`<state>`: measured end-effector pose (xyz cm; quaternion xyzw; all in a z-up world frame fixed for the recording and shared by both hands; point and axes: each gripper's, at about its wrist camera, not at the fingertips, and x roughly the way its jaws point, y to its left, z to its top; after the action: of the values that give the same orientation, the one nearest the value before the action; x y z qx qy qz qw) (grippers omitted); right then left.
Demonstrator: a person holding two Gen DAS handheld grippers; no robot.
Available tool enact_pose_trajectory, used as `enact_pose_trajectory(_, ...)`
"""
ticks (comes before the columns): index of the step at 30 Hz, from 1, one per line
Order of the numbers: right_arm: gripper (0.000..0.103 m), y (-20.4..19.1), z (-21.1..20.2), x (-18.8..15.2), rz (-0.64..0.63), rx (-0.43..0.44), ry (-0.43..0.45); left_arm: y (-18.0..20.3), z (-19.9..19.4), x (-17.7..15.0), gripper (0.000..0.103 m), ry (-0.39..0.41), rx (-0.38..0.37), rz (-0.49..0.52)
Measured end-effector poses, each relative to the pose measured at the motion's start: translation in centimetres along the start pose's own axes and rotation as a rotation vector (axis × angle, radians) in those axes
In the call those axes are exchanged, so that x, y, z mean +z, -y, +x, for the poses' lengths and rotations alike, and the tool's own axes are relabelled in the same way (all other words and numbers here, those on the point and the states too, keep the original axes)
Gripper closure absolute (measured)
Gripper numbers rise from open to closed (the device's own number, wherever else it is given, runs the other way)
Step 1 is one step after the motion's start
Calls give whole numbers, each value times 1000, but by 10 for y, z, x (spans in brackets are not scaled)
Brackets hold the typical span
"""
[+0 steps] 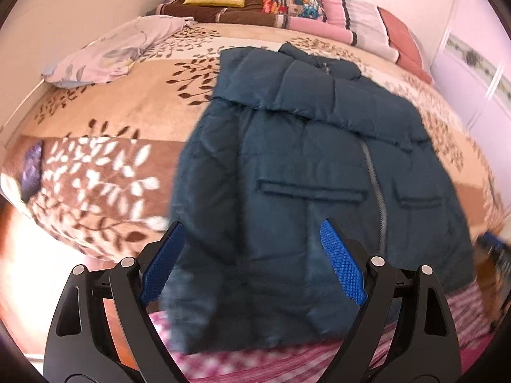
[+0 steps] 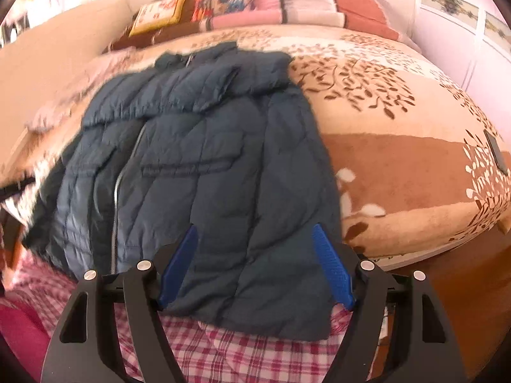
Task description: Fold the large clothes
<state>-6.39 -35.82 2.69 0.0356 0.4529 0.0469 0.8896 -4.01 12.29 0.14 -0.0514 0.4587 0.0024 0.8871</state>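
Our left gripper (image 1: 252, 263) and right gripper (image 2: 255, 266) both stood wide apart, gripping nothing. The blue padded jacket (image 1: 306, 172) lay at 12 o'clock on the bed (image 1: 105, 118); its slippery hem could slide off.

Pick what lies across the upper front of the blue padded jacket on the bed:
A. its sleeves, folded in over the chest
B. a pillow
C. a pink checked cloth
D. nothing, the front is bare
A: the sleeves lie folded in across the chest of the jacket, above both pocket flaps.
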Motion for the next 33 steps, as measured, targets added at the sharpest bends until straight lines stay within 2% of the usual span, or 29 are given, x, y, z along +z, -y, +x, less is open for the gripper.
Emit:
enact_pose_trajectory(3,30,14,5,7,-13,1,-77,-28,-4,-14,17,-47,10,-13)
enact_pose_trajectory(5,30,27,11,7,-19,-16,-143,-49,-4,-28,16,-94,-15,-55)
enact_pose_trajectory(9,31,52,18,2,8,-16,-208,-71,5,-51,16,-186,-47,-135)
enact_pose_trajectory(11,31,61,21,-2,31,-1,-235,-72,10,-58,16,-197,-49,-150)
enact_pose_trajectory(16,31,73,23,-9,73,40,-244,-64,26,-56,16,-212,-114,-155)
enact_pose_trajectory(19,31,78,21,-8,83,40,-238,-62,33,-53,17,-226,-124,-144)
enact_pose_trajectory(22,30,89,17,-10,111,50,-240,-64,40,-54,34,-252,-156,-164)
enact_pose_trajectory(23,29,91,17,-10,122,54,-243,-65,45,-56,45,-273,-174,-179)
enact_pose_trajectory(24,25,95,16,-11,136,63,-248,-66,47,-58,54,-283,-183,-188)
enact_pose_trajectory(25,24,100,16,-13,160,83,-255,-68,48,-60,57,-283,-189,-195)
enact_pose_trajectory(27,21,106,19,-16,188,115,-273,-68,49,-62,76,-274,-222,-201)
enact_pose_trajectory(30,21,105,26,-21,194,121,-299,-65,47,-61,86,-253,-241,-200)
enact_pose_trajectory(33,21,100,35,-24,205,173,-318,-63,43,-60,89,-237,-235,-180)
